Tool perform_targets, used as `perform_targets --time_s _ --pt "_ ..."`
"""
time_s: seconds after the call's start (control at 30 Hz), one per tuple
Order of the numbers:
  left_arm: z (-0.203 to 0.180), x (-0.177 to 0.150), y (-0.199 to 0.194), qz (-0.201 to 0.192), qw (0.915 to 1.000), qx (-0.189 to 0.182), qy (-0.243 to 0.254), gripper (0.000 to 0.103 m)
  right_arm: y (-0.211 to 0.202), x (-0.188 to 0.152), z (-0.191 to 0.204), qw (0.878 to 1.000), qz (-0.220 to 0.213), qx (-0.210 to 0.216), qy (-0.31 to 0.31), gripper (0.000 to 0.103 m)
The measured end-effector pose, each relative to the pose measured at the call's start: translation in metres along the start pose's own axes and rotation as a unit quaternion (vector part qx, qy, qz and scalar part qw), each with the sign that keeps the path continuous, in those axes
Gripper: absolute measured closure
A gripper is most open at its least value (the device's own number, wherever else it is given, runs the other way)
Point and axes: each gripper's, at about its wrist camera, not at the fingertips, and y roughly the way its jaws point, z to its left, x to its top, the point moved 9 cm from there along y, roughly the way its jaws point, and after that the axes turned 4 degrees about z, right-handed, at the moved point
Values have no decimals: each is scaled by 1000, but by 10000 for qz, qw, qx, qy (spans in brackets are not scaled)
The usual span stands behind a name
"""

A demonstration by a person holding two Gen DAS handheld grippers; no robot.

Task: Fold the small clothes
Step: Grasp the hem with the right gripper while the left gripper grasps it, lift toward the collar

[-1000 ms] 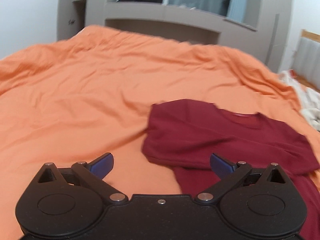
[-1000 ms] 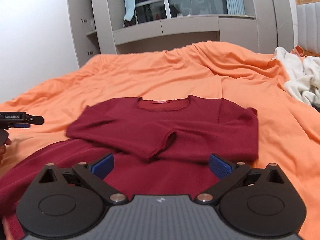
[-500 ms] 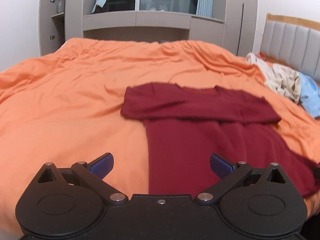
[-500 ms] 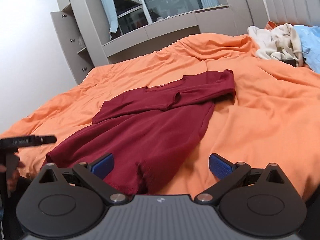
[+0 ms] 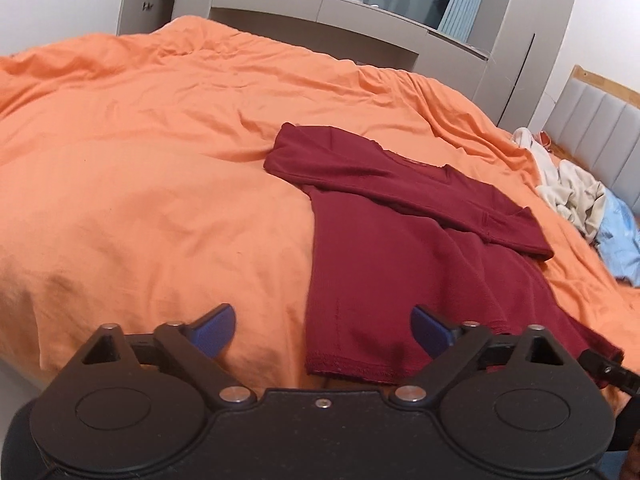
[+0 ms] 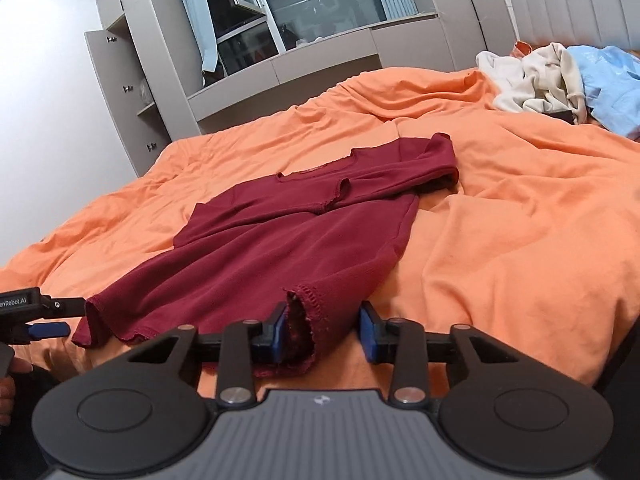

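A dark red long-sleeved shirt (image 5: 400, 248) lies flat on the orange bed cover (image 5: 140, 160), its sleeves folded across the chest. My left gripper (image 5: 322, 330) is open just in front of the shirt's left hem corner, touching nothing. In the right wrist view the shirt (image 6: 288, 236) stretches away from me. My right gripper (image 6: 324, 332) is half closed, its jaws still apart around the right hem corner, which stands bunched between the blue pads. The left gripper (image 6: 44, 318) shows at the far left by the other hem corner.
A pile of cream and light blue clothes (image 6: 560, 80) lies at the bed's right, also seen in the left wrist view (image 5: 588, 208). Grey cabinets and a window (image 6: 300, 32) stand behind the bed. A padded headboard (image 5: 600, 128) is at the right.
Both grippers have pulled back from the sleeves to the shirt's hem at the bed's near edge. My right gripper has narrowed from wide open around the right hem corner.
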Motion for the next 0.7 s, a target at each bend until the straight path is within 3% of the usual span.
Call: perform_targets --time_s 0.17,0.27,0.33,0.4,0.7 --pt "-6 -1 0 99 9991 -320 -271 31 -2 3 -3 9999 -65 84 67 82" --pt "-3 -2 4 127 9976 -434 -533 65 -9 8 -6 9995 -236 154 106 91" --pt "-1 -4 5 59 9977 -341 -583 76 -13 14 -7 9992 -350 167 73 92" --pt "-2 -3 4 -77 9986 -230 -461 96 -20 22 -9 9986 -505 152 32 94" --pt "-24 15 -44 -944 9951 -299 20 101 -67 57 -32 9945 -1050 2 -24 97"
